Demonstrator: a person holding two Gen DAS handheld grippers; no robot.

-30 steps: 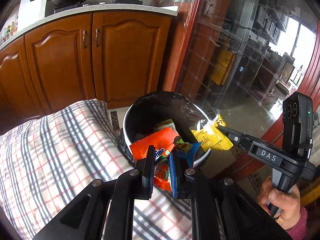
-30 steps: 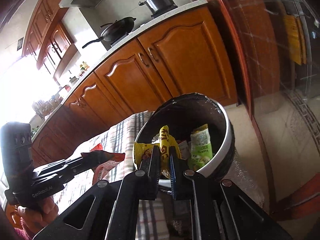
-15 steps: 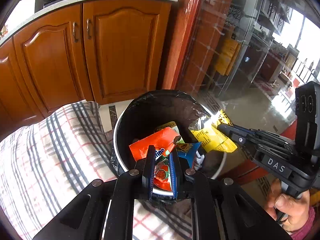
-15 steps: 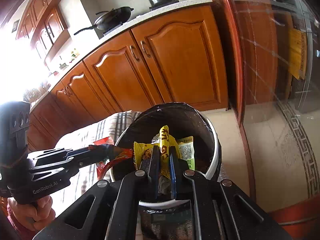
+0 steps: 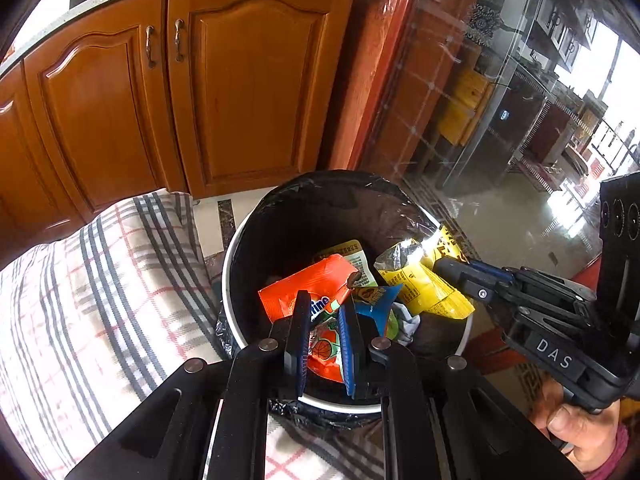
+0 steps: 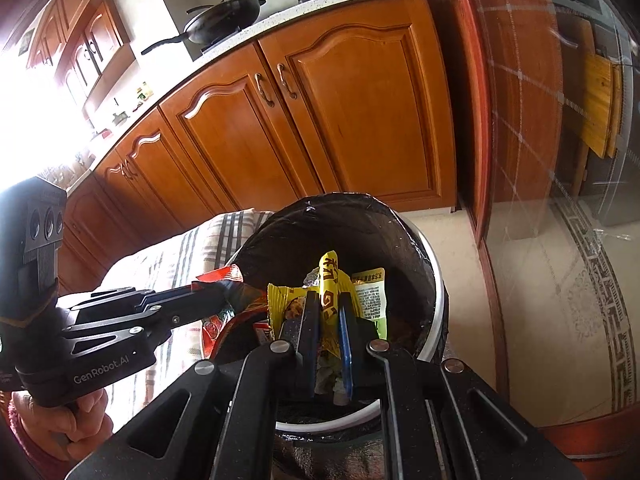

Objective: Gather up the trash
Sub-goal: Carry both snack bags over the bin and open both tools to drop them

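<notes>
Left wrist view: left gripper [image 5: 323,334] jaws clamp the orange wrapper [image 5: 310,294] over the lined bin [image 5: 240,248], positioned for dropping. Right gripper [image 6: 327,334] jaws pinch the yellow wrapper [image 6: 330,280] over the same bin's mouth.

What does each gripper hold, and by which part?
Left gripper: orange foil snack wrapper, by its lower edge. Right gripper: yellow foil snack wrapper, near its middle.

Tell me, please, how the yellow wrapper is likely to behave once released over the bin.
The yellow wrapper looks crumpled and thin, so probably floppy and light. It may flutter rather than drop straight. Its glossy film likely slides off the pads easily.
</notes>
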